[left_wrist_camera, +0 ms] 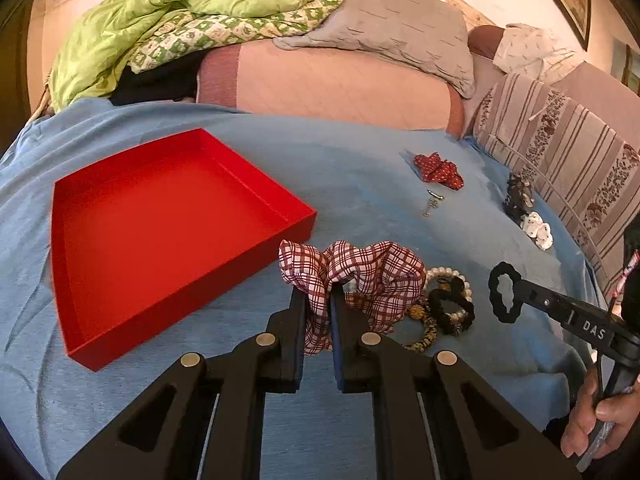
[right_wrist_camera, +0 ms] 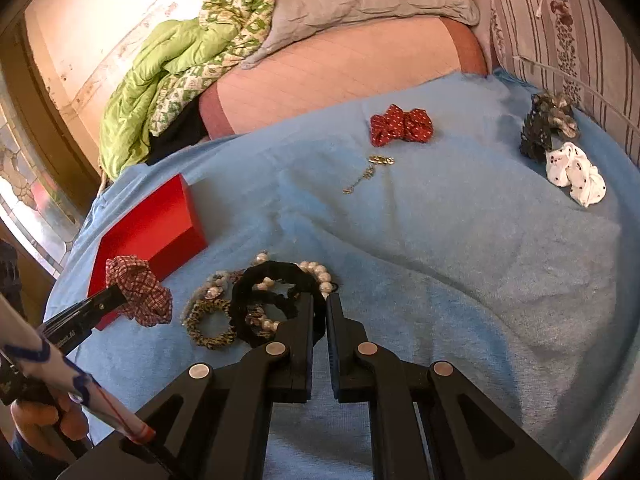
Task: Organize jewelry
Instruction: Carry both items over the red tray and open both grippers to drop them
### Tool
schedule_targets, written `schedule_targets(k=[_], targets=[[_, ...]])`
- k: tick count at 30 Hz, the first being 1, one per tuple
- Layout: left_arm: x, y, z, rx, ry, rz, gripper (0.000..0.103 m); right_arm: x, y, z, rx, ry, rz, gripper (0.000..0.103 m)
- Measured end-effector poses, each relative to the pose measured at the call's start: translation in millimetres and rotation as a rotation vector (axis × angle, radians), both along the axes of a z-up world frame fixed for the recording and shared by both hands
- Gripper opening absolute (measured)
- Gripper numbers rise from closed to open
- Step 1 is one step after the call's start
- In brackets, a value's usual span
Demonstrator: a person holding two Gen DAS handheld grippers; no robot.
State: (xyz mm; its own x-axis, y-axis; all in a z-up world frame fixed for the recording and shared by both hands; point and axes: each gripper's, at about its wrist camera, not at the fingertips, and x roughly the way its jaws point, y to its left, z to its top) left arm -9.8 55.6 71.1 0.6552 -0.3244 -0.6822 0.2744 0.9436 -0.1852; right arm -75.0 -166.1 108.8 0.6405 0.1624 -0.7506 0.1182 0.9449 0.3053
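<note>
My left gripper (left_wrist_camera: 318,290) is shut on a red-and-white plaid scrunchie (left_wrist_camera: 360,276), held just right of the red tray (left_wrist_camera: 160,240); it also shows in the right wrist view (right_wrist_camera: 138,290). My right gripper (right_wrist_camera: 320,300) is shut on a black scrunchie (right_wrist_camera: 272,292), seen in the left wrist view (left_wrist_camera: 505,292) lifted above the blue cloth. Below lie a pearl bracelet (right_wrist_camera: 316,272), a leopard-print scrunchie (right_wrist_camera: 208,324) and another black scrunchie (left_wrist_camera: 450,310). The red tray (right_wrist_camera: 160,228) is empty.
On the blue cloth (right_wrist_camera: 440,240) farther off lie a red dotted scrunchie (right_wrist_camera: 400,125), a small gold chain (right_wrist_camera: 368,172), a dark scrunchie (right_wrist_camera: 548,124) and a white dotted scrunchie (right_wrist_camera: 576,174). Pillows (left_wrist_camera: 384,20) and a green quilt (left_wrist_camera: 160,20) lie behind.
</note>
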Motion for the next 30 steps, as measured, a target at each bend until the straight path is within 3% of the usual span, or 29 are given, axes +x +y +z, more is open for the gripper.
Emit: schedule_targets(k=[12, 30], targets=[[18, 29, 23, -0.010, -0.026, 0.101, 0.011, 23, 42, 9, 0.026, 0.009, 0.097, 0.007], [118, 162, 30, -0.043, 0.037, 0.389, 0.011, 149, 154, 45, 0.065, -0.005, 0.272, 0.007]])
